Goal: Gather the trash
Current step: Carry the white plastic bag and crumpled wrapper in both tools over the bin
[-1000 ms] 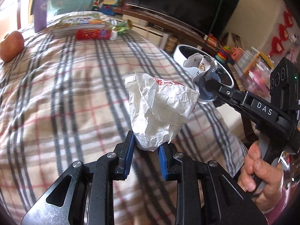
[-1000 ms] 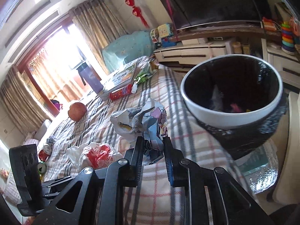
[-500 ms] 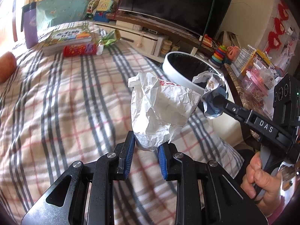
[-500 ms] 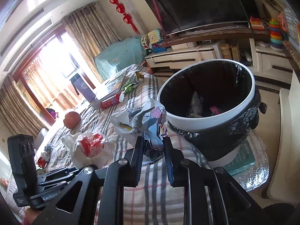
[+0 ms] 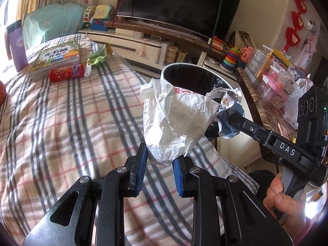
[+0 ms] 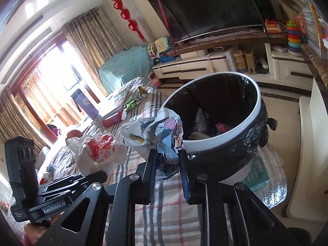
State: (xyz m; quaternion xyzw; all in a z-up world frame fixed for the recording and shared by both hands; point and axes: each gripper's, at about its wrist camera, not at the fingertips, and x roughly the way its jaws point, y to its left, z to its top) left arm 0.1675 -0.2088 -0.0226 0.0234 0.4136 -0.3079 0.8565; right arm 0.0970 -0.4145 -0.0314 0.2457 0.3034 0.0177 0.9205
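Left wrist: both jaws clamp crumpled wrappers; white wrapper (image 5: 176,123) hides part of bin (image 5: 190,78).

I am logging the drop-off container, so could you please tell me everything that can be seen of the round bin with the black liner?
The round bin with the black liner stands upright on the floor beside the plaid-covered bed. Its rim is white and smooth, seemingly plastic; a glossy black bag lines the inside and folds down over the outer wall, knotted at one side. It is open-topped and partly filled, with pale scraps and something pink at the bottom. Whether it touches the bed cannot be told.
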